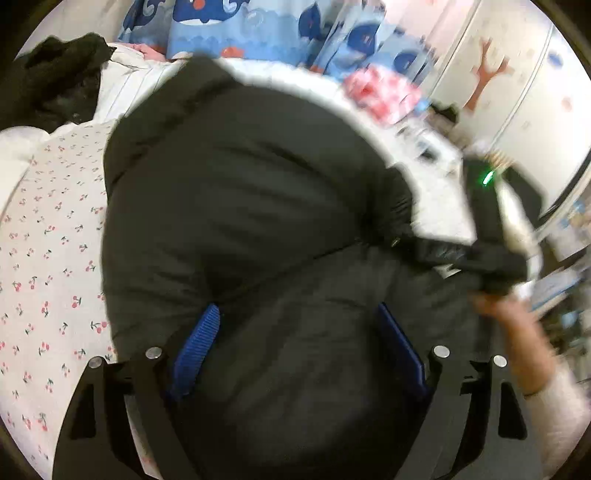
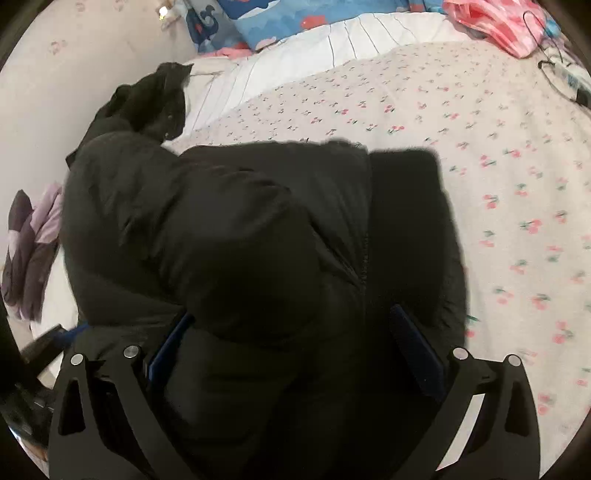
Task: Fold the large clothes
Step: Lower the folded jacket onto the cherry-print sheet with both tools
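Jacket (image 1: 236,206): black, padded, matte, puffed into rounded quilted lobes; it is spread on the bed and fills the middle of both wrist views. A zip line (image 2: 364,258) is seen running down its front in the right view.

Sheet (image 2: 461,155): pale cotton, printed with small red cherries, lying flat under and around the jacket. A white ribbed quilt (image 2: 354,40) is laid beyond it.

Pillows (image 1: 229,29): blue, with whale prints, set at the bed's head.

Dark garment (image 2: 155,99): black, crumpled, heaped at the far edge of the bed beside the jacket. A purple-and-grey garment (image 2: 29,251) is bunched at the left margin of the right view.

Pink cloth (image 2: 495,26): striped, loose, at the far corner.

Left gripper (image 1: 299,343): blue ribbed pads, jaws spread wide, jacket fabric bulging between them; whether the pads press on it cannot be told.

Right gripper (image 2: 291,343): jaws likewise wide, jacket bulk between the pads; a grip cannot be confirmed. In the left view its black body is blurred, with a hand (image 1: 517,321) below it.
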Available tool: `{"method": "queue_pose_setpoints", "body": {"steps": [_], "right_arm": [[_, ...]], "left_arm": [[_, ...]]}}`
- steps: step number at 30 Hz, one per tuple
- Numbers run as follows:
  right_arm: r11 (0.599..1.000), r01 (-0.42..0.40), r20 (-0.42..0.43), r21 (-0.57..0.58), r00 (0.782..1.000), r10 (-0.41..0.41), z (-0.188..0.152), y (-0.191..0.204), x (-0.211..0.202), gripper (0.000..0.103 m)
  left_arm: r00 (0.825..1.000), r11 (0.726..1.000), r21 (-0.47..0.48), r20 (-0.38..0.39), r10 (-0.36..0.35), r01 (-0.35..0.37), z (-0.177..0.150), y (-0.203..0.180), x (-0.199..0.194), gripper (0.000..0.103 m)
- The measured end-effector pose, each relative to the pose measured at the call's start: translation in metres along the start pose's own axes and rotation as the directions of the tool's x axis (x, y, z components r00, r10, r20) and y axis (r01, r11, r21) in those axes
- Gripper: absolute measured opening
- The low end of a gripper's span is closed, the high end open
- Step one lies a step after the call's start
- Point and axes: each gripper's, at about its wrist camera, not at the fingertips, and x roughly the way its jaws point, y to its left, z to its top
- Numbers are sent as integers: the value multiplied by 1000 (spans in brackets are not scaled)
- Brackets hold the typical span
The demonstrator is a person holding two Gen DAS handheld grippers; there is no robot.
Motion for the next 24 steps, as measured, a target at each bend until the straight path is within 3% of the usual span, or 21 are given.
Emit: {"method": "queue_pose_setpoints", "body": {"steps": [2, 4, 7, 10, 11, 12, 13, 15, 18, 20, 22, 24], "right_arm": [[999, 32, 134, -41, 991, -26, 13, 16, -40, 97], [997, 28, 202, -69, 979, -14, 32, 35, -58, 97], [997, 11, 185, -79, 983, 4, 65, 57, -42, 97], [993, 109, 75, -35, 992, -106, 68, 36, 23, 97], [996, 87, 27, 14, 996, -87, 64, 22, 49, 97], [994, 17, 11, 106, 1000, -19, 51, -3, 70, 97], [990, 12, 19, 138, 1000, -15, 45, -14, 77, 97], [993, 58, 8, 106, 998, -59, 50, -8, 84, 97], [995, 85, -73, 50, 994, -82, 59, -3, 91, 97], [996, 81, -94, 31, 993, -78, 55, -1, 71, 97], [999, 34, 10, -30, 999, -34, 47, 16, 18, 97], [994, -13, 76, -112, 997, 22, 24, 32, -26, 97]], "left_arm": [[995, 1000, 11, 100, -10, 9, 19, 0, -29, 83], [988, 1000, -11, 155, -24, 26, 41, 5, -38, 83], [985, 998, -62, 175, -8, 20, 78, 18, -19, 83], [993, 991, -131, 116, 18, -3, 94, 36, 28, 83], [997, 990, -136, 69, 44, -34, 96, 43, 50, 83], [998, 987, -147, 16, 61, -58, 94, 52, 73, 83], [999, 985, -166, -10, 48, -49, 92, 59, 86, 83], [999, 978, -207, -47, 27, -37, 85, 72, 107, 83], [990, 986, -129, -106, 93, -107, 89, 67, 120, 83], [988, 990, -95, -123, 96, -108, 91, 59, 105, 83], [994, 992, -107, -86, 63, -72, 90, 55, 71, 83], [1000, 997, -80, -26, -10, 8, 80, 37, 28, 83]]}}
